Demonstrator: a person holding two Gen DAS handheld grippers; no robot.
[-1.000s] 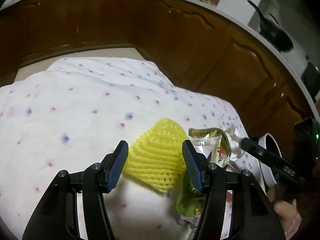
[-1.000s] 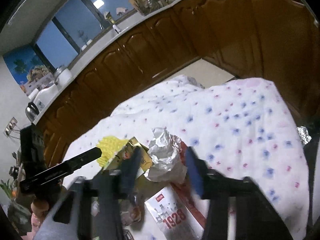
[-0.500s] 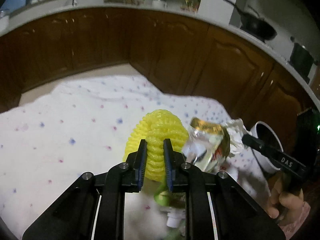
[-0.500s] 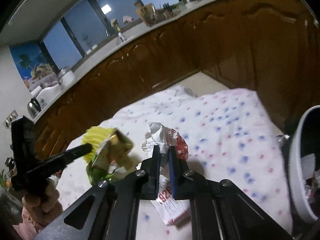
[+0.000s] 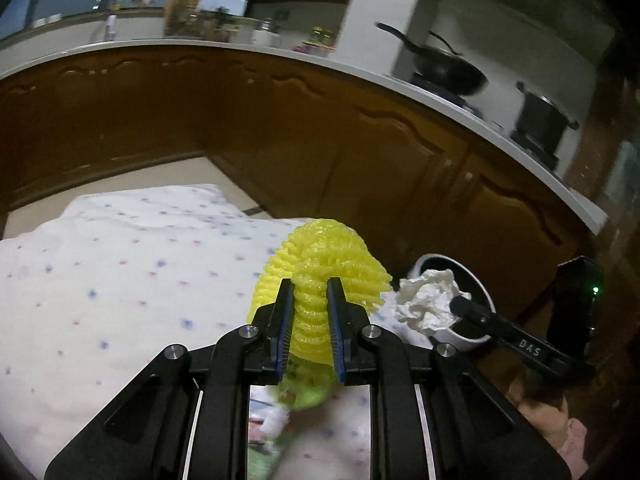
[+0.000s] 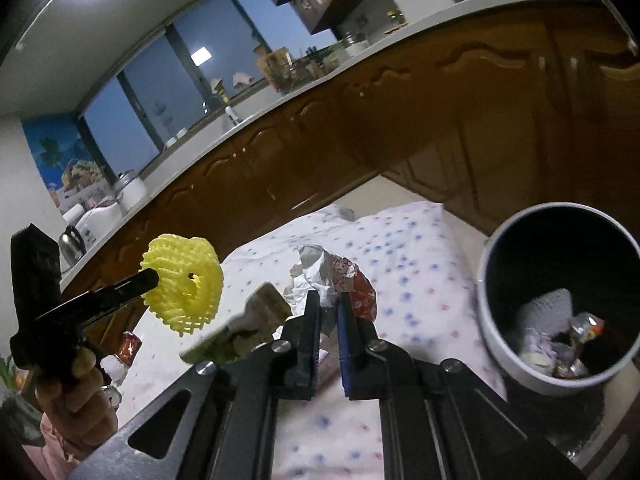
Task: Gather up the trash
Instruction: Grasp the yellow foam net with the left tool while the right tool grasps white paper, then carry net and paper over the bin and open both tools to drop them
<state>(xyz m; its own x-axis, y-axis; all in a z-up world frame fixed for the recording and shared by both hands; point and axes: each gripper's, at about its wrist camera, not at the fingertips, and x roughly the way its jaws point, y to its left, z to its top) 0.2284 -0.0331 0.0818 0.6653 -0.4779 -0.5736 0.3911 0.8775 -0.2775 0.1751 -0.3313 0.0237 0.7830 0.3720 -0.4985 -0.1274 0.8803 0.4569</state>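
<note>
My left gripper is shut on a yellow foam fruit net and holds it in the air above the dotted white cloth; the net also shows in the right wrist view. My right gripper is shut on a crumpled silver and red wrapper, which looks white in the left wrist view, and holds it up beside the round white bin. The bin holds several pieces of trash. A green and gold packet hangs blurred between the grippers.
Brown kitchen cabinets curve round behind the cloth-covered table. A small red wrapper lies at the table's left edge. A green packet shows blurred under my left gripper. Bare floor lies beyond the table.
Both grippers closed, the left on the yellow net and the right on the crumpled wrapper, then lifted them off the cloth. The right gripper swung toward the bin.
</note>
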